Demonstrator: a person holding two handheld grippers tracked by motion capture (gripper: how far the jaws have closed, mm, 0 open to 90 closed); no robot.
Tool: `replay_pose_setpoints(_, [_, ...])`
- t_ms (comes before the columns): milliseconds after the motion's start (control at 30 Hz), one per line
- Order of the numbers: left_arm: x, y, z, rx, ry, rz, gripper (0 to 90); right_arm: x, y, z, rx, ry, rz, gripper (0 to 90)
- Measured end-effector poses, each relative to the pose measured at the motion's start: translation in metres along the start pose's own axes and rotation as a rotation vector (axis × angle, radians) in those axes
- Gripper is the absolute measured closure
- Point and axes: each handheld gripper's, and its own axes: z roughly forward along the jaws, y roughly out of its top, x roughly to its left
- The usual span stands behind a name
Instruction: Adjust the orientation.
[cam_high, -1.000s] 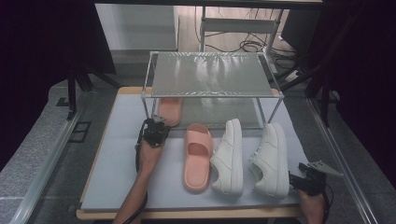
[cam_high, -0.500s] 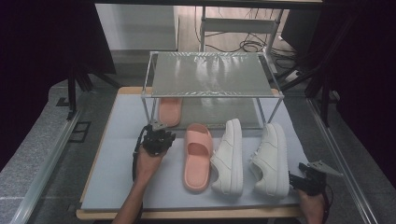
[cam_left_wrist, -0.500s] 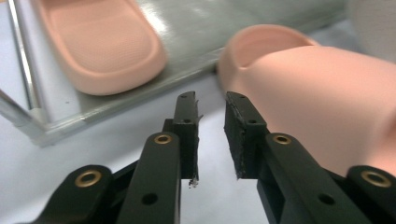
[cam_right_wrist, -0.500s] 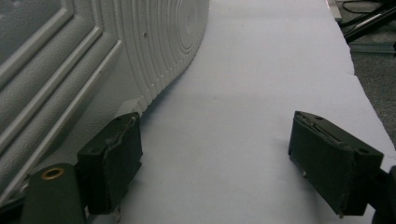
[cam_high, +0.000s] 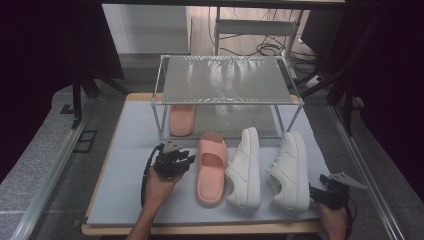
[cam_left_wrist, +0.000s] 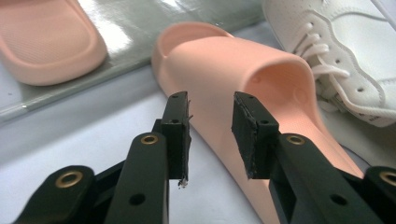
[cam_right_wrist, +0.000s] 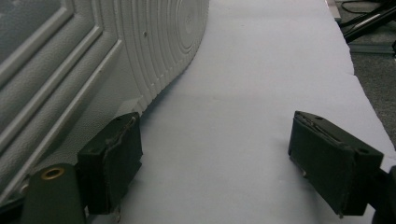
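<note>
While the left gripper (cam_high: 172, 162) had its jaws just opening, empty, beside the pink slide (cam_high: 212, 167), the right gripper (cam_high: 327, 194) sat open. Best grab was probably the slide's strap edge, squarely

- Near slide (cam_left_wrist: 243, 79): smooth, matt pink foam or rubber;
- white sneaker (cam_left_wrist: 345, 51): perforated leather-like upper, woven laces;
- rack (cam_high: 227, 80): metal frame, glossy shelves;
- bench (cam_high: 130, 150): matt grey sheet.

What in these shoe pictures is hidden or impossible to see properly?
- Far slipper: high view, its toe end sits under the rack's shelf.
- Right sneaker: right gripper view, cut off by the frame's left and top edges.
- Right gripper: high view, jaws too small and dark to read.
- Near slipper: left gripper view, heel hidden behind the left gripper.
</note>
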Motion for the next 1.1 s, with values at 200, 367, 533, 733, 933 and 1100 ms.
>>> replay_pose_setpoints(200, [-0.007, -0.003, 0.012, 0.013, -0.005, 0.008, 64.4, 0.000, 0.000, 0.000, 0.000, 0.000, 0.000, 17.8])
replay_pose_setpoints(367, [-0.011, -0.001, 0.023, 0.024, -0.005, -0.008, 62.8, 0.000, 0.000, 0.000, 0.000, 0.001, 0.001, 17.8])
replay_pose_setpoints(533, [-0.014, 0.002, 0.040, 0.041, 0.010, -0.021, 62.4, 0.000, 0.000, 0.000, -0.002, 0.002, 0.000, 17.8])
replay_pose_setpoints(733, [-0.013, 0.004, 0.045, 0.042, 0.040, -0.034, 65.9, -0.001, 0.000, 0.000, -0.004, 0.005, 0.004, 17.8])
replay_pose_setpoints(933, [-0.008, 0.005, 0.045, 0.040, 0.043, -0.045, 69.0, 0.000, 0.000, 0.000, -0.003, 0.003, 0.002, 17.8])
replay_pose_setpoints(1100, [-0.007, 0.005, 0.045, 0.039, 0.046, -0.055, 71.0, 0.000, 0.000, 0.000, -0.001, 0.002, -0.001, 17.8])
